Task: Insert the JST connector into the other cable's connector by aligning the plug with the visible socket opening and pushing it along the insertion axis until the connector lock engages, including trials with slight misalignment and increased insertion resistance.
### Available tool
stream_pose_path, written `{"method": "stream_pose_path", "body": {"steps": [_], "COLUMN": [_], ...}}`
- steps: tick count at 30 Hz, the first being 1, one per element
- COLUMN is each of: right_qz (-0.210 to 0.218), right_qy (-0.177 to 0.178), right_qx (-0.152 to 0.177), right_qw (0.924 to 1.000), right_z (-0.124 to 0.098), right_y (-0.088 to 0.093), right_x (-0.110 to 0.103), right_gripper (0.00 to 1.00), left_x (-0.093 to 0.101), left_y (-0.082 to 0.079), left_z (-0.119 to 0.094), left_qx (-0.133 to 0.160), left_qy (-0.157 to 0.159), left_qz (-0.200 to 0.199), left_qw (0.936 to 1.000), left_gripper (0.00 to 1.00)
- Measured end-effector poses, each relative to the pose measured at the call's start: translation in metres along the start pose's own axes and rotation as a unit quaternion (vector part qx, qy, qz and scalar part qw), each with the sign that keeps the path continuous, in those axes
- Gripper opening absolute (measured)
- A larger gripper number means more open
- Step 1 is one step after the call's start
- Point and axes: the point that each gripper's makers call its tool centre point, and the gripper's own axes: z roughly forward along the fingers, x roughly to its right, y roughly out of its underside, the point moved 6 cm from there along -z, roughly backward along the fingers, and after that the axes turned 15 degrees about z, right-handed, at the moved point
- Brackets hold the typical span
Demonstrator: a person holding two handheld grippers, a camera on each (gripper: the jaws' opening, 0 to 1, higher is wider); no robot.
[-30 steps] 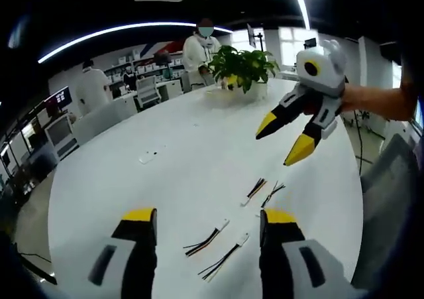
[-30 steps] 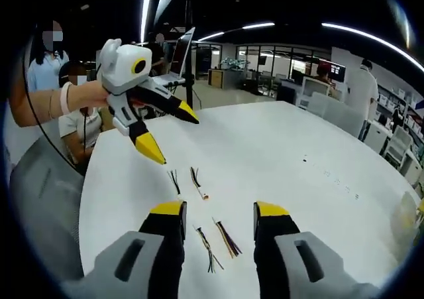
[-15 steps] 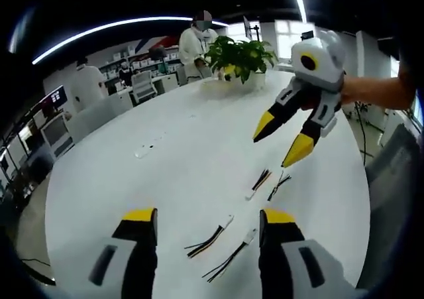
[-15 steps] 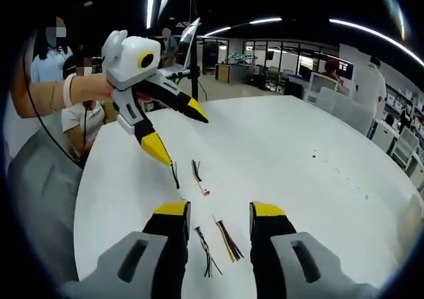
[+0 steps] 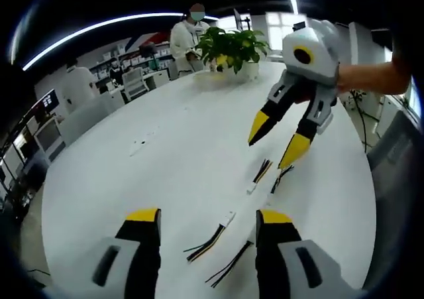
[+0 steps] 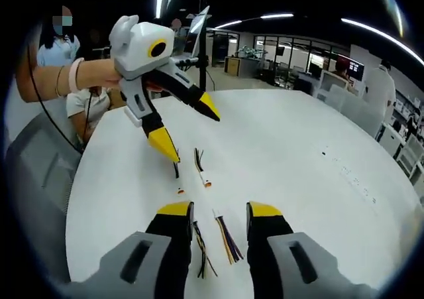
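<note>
In the left gripper view, the left gripper (image 5: 207, 221) is hovering low over the white table (image 5: 165, 146), its yellow-tipped jaws standing apart with nothing between them. Two cables are lying on the table between those jaws: one (image 5: 211, 237) with a white connector at its far end, another (image 5: 232, 263) running under the right-hand jaw. Further in, toward the table's right edge, a second pair of cables (image 5: 260, 173) and (image 5: 281, 177) is lying side by side. The right gripper (image 5: 277, 143) is hanging just above that far pair, jaws spread wide, gripping nothing. A potted plant (image 5: 228, 46) is sitting at the table's far end.

In the right gripper view, the right gripper (image 6: 219, 210) is also holding its jaws apart and empty, two cables (image 6: 227, 238) and (image 6: 199, 247) lying between them. The left gripper (image 6: 192, 132) is coming in from the left, open, one tip pointing down just over a dark cable (image 6: 176, 169); a white-plugged cable (image 6: 201, 168) is lying just beside it.
</note>
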Motion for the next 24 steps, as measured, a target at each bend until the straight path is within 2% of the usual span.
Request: {"method": "stream_pose_path", "body": {"steps": [5,7,11,16,19,24], "right_qz": [-0.008,-0.007,-0.006,-0.011,-0.014,-0.016], "right_qy": [-0.003,-0.007,-0.008,-0.014,-0.010,-0.016], "right_qx": [-0.016,-0.022,-0.029,-0.040,-0.046,-0.049], "right_qw": [0.9998,0.9997,0.9995,0.9991,0.9988,0.9985], "right_z": [0.007,0.009,0.014,0.019,0.022,0.025], "right_y": [0.006,0.009,0.012,0.018,0.021,0.022], "right_x": [0.002,0.002,0.005,0.006,0.009,0.010], "right_gripper": [0.24,0.24,0.23,0.17,0.17,0.14], "left_x": [0.005,0.006,0.009,0.013,0.014,0.013], "left_y": [0.003,0.003,0.006,0.009,0.012,0.014], "left_z": [0.007,0.009,0.015,0.023,0.025,0.027], "left_qx": [-0.002,0.003,0.004,0.001,0.000,0.007], "left_qy": [0.018,0.023,0.035,0.050,0.055,0.063], "left_qz": [0.012,0.004,0.014,0.017,0.019,0.025], "left_qw": [0.9998,0.9997,0.9993,0.9986,0.9983,0.9977], "left_gripper": [0.49,0.48,0.41,0.41,0.40,0.29]}}
